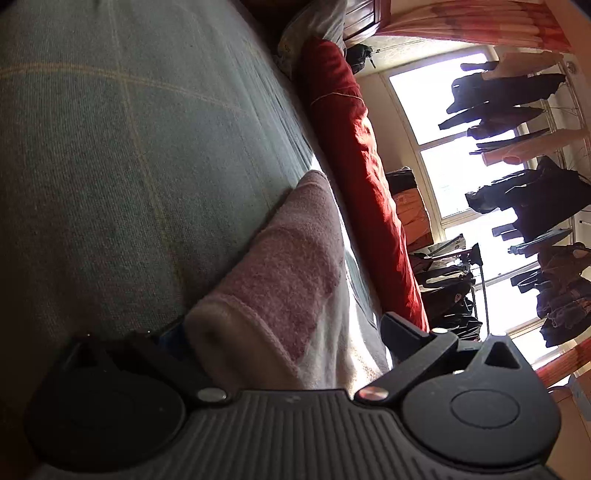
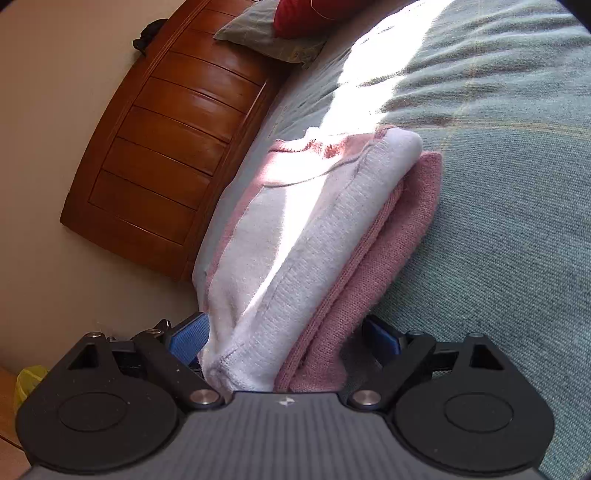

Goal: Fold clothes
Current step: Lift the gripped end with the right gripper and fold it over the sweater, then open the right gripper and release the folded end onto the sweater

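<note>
A folded pink and white knit garment (image 1: 291, 251) lies on the green plaid bed cover (image 1: 110, 166). My left gripper (image 1: 288, 332) is turned sideways and shut on the near end of the fold. One finger sits against the bed and the other finger (image 1: 404, 332) sits on the sunlit white side. In the right wrist view the same garment (image 2: 325, 229) shows stacked white and pink layers. My right gripper (image 2: 286, 339) is shut on its near end, a blue pad (image 2: 188, 339) pressing the white layer and the other pad (image 2: 384, 338) lying between the pink layer and the bed cover (image 2: 498, 184).
A red quilt roll (image 1: 354, 162) lies along the bed's far side, with a grey pillow (image 2: 258, 33) near the wooden headboard (image 2: 170, 140). Dark clothes (image 1: 535, 199) hang by a bright window. A yellow object (image 2: 29, 380) sits on the floor.
</note>
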Motion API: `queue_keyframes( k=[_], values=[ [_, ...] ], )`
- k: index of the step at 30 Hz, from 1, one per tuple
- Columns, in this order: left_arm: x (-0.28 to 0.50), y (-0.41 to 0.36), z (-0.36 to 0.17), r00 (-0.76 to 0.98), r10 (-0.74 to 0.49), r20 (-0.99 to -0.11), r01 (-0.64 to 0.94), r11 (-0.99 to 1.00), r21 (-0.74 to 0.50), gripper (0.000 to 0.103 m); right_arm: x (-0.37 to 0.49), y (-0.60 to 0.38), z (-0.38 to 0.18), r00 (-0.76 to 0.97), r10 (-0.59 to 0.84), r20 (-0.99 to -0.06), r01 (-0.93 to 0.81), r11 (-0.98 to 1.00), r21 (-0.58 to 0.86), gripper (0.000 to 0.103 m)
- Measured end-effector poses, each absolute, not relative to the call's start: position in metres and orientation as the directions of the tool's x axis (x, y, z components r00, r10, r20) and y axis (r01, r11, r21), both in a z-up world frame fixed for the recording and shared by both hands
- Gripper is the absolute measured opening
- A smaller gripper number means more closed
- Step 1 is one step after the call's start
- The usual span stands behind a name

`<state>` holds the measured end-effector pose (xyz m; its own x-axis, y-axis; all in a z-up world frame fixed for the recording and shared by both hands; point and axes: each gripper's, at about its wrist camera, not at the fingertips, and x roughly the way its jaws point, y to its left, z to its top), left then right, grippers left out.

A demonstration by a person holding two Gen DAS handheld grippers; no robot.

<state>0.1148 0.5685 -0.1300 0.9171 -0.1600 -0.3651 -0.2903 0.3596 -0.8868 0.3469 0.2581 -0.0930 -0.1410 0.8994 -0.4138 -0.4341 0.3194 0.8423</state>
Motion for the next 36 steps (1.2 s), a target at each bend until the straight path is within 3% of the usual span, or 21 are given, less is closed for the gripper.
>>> queue_keyframes(
  k=[5, 11, 21, 25, 28, 33, 36],
  values=[
    [0.113, 0.552, -0.138, 0.942, -0.193, -0.276, -0.214, 0.287, -0.934, 0.102, 0.342, 0.262, -0.092, -0.143, 0.902, -0.407, -0.443, 0.309, 0.841, 0.093],
    [0.127, 0.571, -0.128, 0.973, -0.151, -0.176, -0.135, 0.251, -0.958, 0.101, 0.337, 0.266, -0.09, -0.147, 0.905, -0.398, -0.454, 0.296, 0.84, 0.093],
    [0.123, 0.586, -0.103, 0.952, -0.05, -0.302, -0.263, 0.374, -0.889, 0.101, 0.314, 0.271, -0.077, -0.193, 0.881, -0.431, -0.525, 0.279, 0.804, 0.093],
    [0.108, 0.576, -0.079, 0.935, 0.024, -0.355, -0.322, 0.479, -0.816, 0.101, 0.318, 0.241, -0.06, -0.121, 0.855, -0.504, -0.617, 0.333, 0.713, 0.093],
    [0.097, 0.569, -0.061, 0.918, 0.083, -0.387, -0.366, 0.55, -0.751, 0.102, 0.325, 0.221, -0.036, 0.015, 0.861, -0.509, -0.716, 0.365, 0.596, 0.094],
    [0.135, 0.545, -0.045, 0.927, -0.043, -0.374, -0.263, 0.635, -0.726, 0.102, 0.333, 0.249, -0.008, 0.065, 0.89, -0.451, -0.839, 0.293, 0.459, 0.103],
    [0.151, 0.542, -0.067, 0.905, -0.054, -0.422, -0.298, 0.628, -0.719, 0.102, 0.331, 0.275, -0.025, 0.063, 0.859, -0.507, -0.882, 0.285, 0.374, 0.103]
  ],
)
